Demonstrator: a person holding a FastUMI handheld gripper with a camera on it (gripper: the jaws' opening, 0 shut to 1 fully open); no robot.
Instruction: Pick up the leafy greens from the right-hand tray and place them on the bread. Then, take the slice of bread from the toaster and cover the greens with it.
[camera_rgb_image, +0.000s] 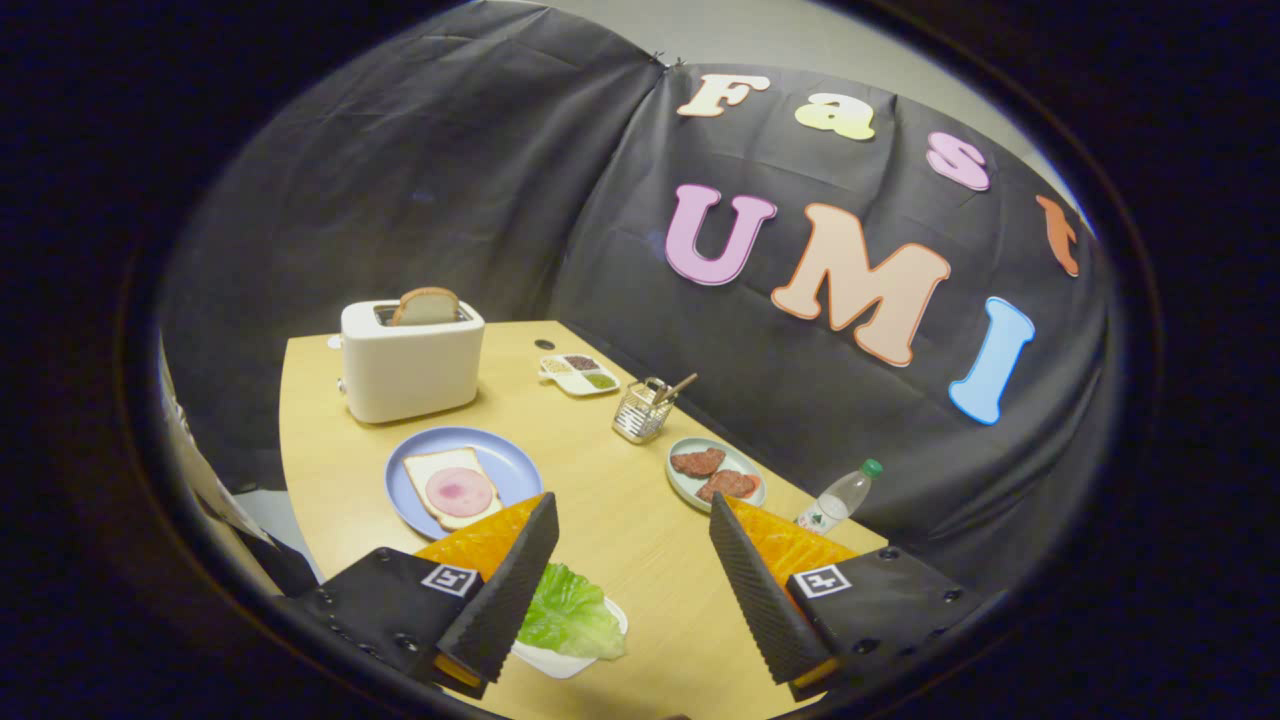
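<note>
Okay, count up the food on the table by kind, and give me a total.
Bread slices: 2, one in the toaster, one on the blue plate under a ham slice
Ham slices: 1
Meat patties: 2
Lettuce leaves: 1, between the open hand-held gripper fingers
Total: 6

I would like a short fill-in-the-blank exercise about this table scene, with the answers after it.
1. The gripper has its fingers ____, with nothing between them.
2. The leafy greens lie on a small ____ tray beside the near finger.
3. A slice of bread stands in the ____.
4. On the blue plate, the bread carries a round slice of ____.

Answers: open; white; toaster; ham
</note>
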